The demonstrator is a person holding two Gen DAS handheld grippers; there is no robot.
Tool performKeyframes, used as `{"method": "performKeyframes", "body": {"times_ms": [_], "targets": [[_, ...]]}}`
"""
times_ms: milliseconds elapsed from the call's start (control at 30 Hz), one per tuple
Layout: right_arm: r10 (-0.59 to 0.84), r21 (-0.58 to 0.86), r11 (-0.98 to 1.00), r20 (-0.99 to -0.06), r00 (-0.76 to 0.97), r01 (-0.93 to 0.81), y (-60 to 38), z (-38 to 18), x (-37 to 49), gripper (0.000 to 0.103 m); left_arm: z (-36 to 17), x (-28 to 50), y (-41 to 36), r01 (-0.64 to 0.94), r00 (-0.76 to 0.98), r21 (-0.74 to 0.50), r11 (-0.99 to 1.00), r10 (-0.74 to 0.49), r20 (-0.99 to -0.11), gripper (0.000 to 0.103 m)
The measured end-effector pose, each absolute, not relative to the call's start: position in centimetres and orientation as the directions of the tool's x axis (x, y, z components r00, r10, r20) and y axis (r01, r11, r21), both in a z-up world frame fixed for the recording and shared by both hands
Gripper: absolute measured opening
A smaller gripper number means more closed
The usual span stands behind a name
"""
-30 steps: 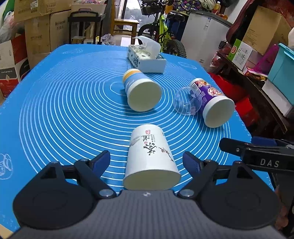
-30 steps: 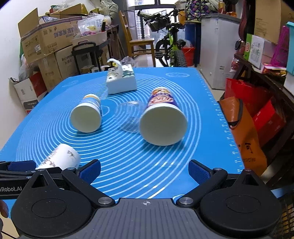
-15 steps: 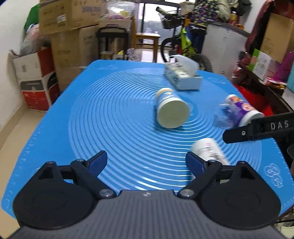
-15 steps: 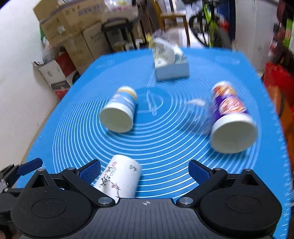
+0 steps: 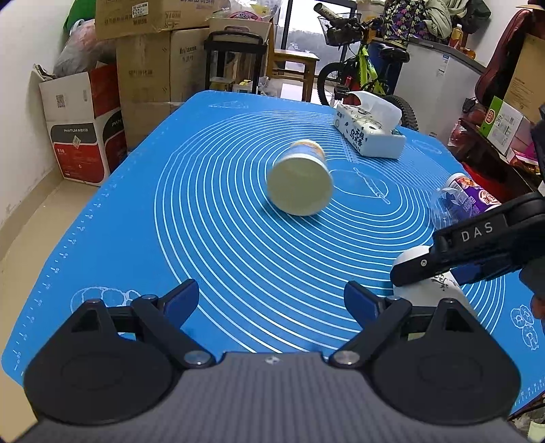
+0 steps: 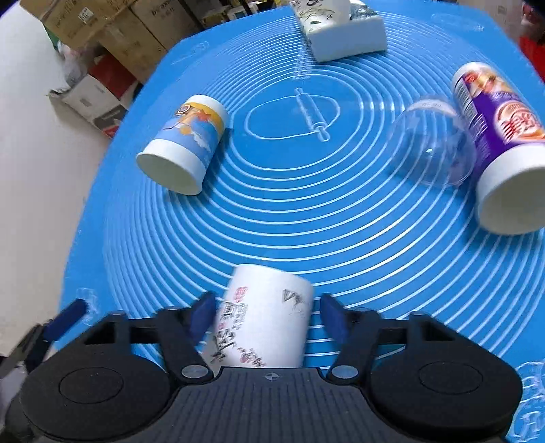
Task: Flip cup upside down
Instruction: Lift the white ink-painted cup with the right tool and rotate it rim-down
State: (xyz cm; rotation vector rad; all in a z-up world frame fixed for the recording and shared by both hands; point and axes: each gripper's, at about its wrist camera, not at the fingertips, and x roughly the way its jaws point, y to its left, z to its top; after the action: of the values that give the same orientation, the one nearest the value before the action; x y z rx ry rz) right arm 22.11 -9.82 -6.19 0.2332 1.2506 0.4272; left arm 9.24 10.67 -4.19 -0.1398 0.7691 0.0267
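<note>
**A:** What's nearest to you right now?

**B:** My right gripper (image 6: 265, 315). Its blue pads (image 6: 201, 315) stand apart on either side of the white cup (image 6: 262, 323), the one with black calligraphy and small red marks. The cup lies on its side on the blue mat (image 6: 306, 231), closed base pointing away from me. The left pad looks to be at the cup's wall; the right pad shows a sliver of mat between it and the cup. Not clamped.

**A:** And your other hand?

**B:** My left gripper (image 5: 270, 300) is spread wide over bare mat, nothing between the fingers. From its camera the white cup sits just to the right, partly behind my right gripper's black finger.

**A:** Further out?

**B:** To the left, mid-mat, a blue-and-yellow cup (image 6: 184, 150) on its side, mouth facing me. To the right, a purple cup (image 6: 500, 150), also on its side, with a clear plastic dome lid (image 6: 432, 143) resting against it.

**A:** And at the back?

**B:** A tissue box (image 6: 340, 30) near the far edge of the mat. Beyond that, cardboard boxes (image 5: 146, 61) on the left and a bicycle (image 5: 361, 78) behind the table.
</note>
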Motion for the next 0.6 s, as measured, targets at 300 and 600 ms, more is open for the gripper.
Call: {"method": "performKeyframes", "body": {"times_ms": [300,600], "targets": [[0.378,0.275,0.926,-0.712,0.592,-0.26,-11.6,-2.3,18.7,0.063,-4.3,9.0,11.0,-0.088,0.729,-0.138,0.986,-0.031,-0.684,0.091],[0.228,-0.053,0.959,-0.443,0.867,-0.28,-11.1,-4.6,13.5,0.063,-4.1,8.7,10.4,-0.096,0.748,-0.135,0.986,-0.018,-0.663,0.091]]}}
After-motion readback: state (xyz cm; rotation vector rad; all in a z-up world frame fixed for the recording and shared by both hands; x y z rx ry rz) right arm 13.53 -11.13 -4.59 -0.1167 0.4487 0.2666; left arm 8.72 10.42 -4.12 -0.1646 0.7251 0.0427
